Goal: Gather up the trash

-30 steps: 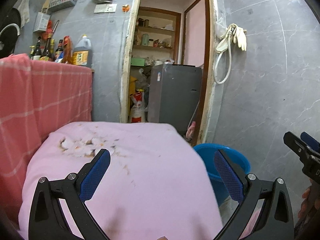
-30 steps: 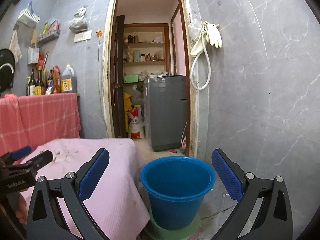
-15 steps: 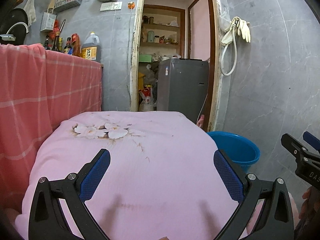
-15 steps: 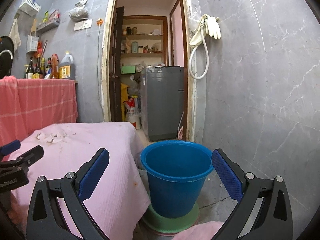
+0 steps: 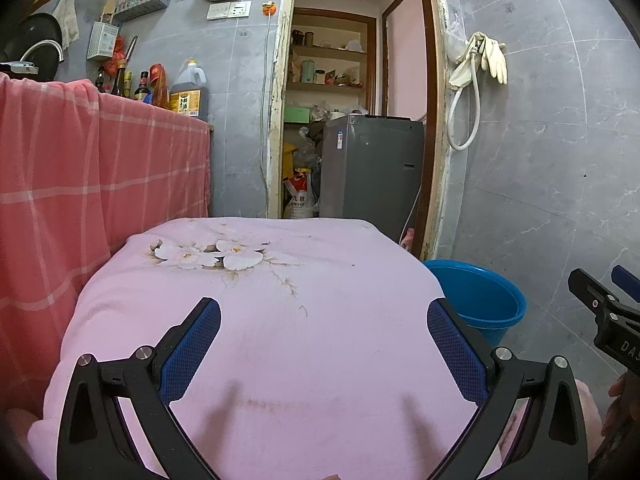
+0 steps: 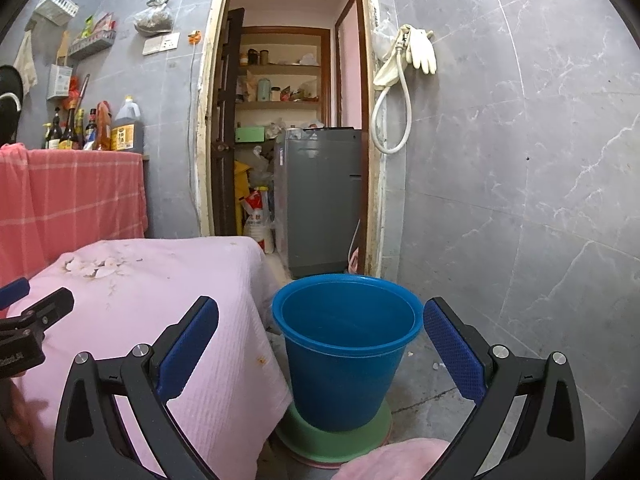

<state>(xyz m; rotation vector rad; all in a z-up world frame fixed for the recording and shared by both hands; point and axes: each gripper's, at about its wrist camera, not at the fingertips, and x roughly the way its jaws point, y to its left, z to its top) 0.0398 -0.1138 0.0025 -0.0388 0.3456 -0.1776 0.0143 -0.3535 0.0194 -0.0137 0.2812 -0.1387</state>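
Dropped lower, closer over pink-covered bench (image 5: pixel 320 340) | left hand-held gripper (image 5: pixel 320 344) spread, empty; right hand-held gripper (image 6: pixel 320 344) spread, facing blue bucket (image 6: pixel 346 356) | no trash visible; search ahead

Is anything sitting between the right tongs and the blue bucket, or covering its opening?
Nothing visible does. The right tongs are open and empty, with the blue bucket straight ahead on a green base. Its mouth is uncovered. The pink-covered table stands to its left, beside it.

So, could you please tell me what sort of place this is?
Probably a home kitchen or utility corner: sauce bottles on a covered counter, a washing machine through the doorway, rubber gloves hung on the tiled wall.
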